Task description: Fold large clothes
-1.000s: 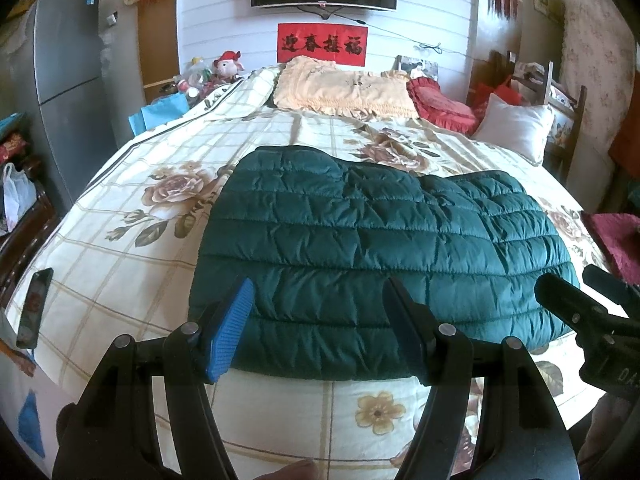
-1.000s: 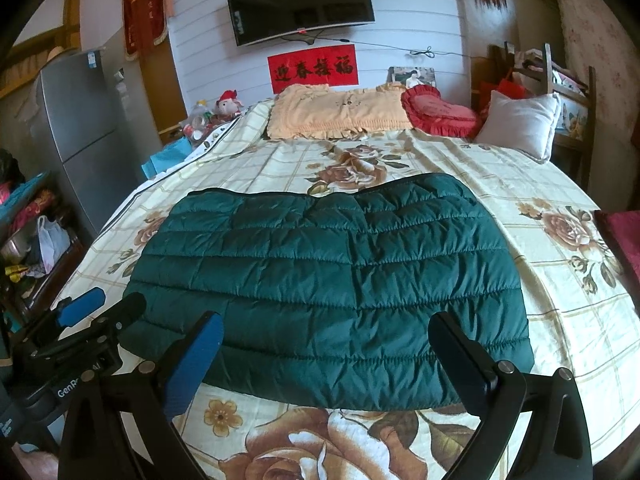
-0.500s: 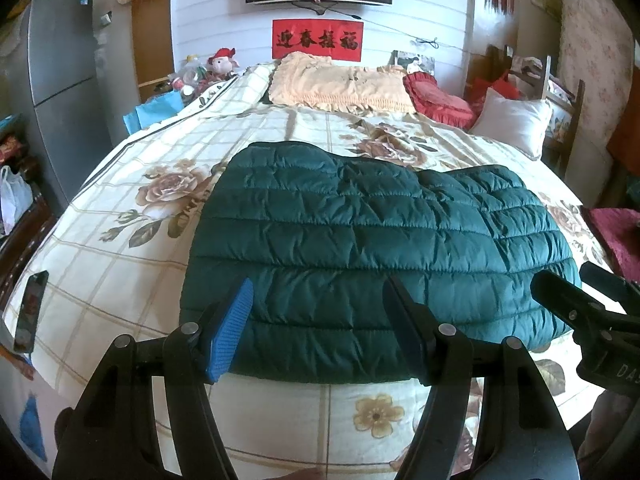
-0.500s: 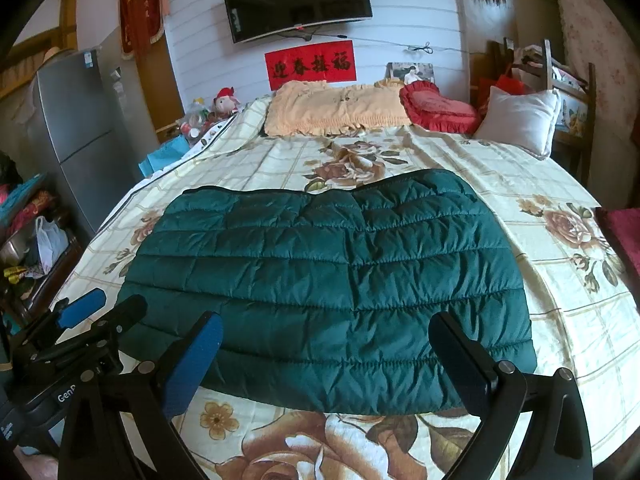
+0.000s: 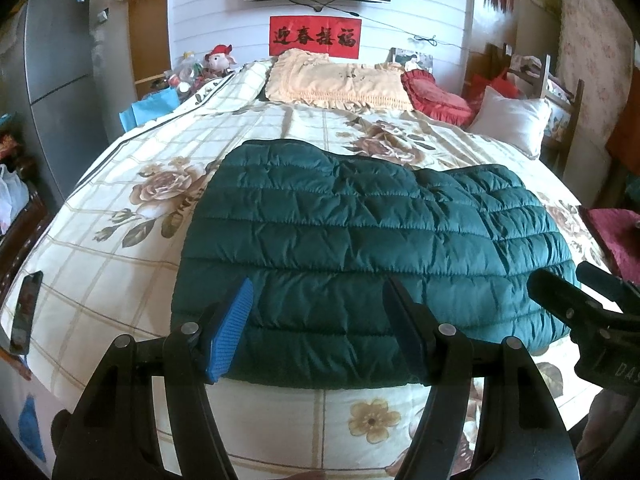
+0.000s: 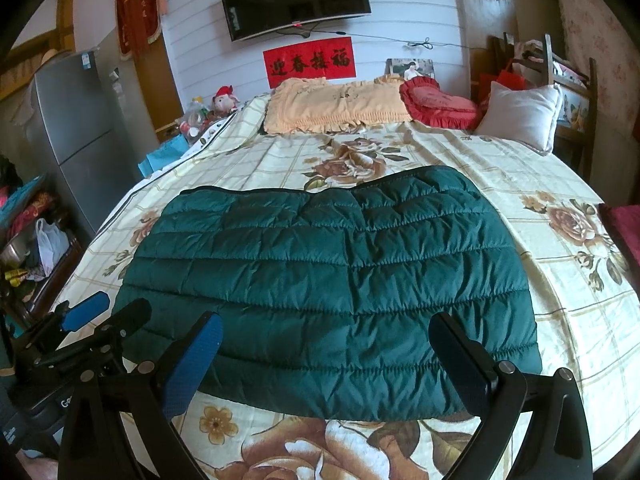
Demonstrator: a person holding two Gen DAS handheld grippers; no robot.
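A dark green quilted puffer jacket (image 5: 360, 240) lies folded flat on the floral bedspread (image 5: 120, 240); it also shows in the right wrist view (image 6: 332, 280). My left gripper (image 5: 320, 320) is open and empty, hovering just above the jacket's near hem. My right gripper (image 6: 328, 360) is open and empty over the near hem, further right. The right gripper's fingers (image 5: 560, 300) show at the right edge of the left wrist view. The left gripper's fingers (image 6: 86, 310) show at lower left in the right wrist view.
Pillows (image 5: 340, 80) and a red cushion (image 5: 436, 94) lie at the head of the bed. A white pillow (image 5: 512, 120) lies at the right. A phone (image 5: 26, 312) lies at the bed's left edge. A grey fridge (image 6: 80, 140) stands at the left.
Both grippers have moved slightly forward and lower toward the jacket's near hem. Both stay open. The jacket has not moved.
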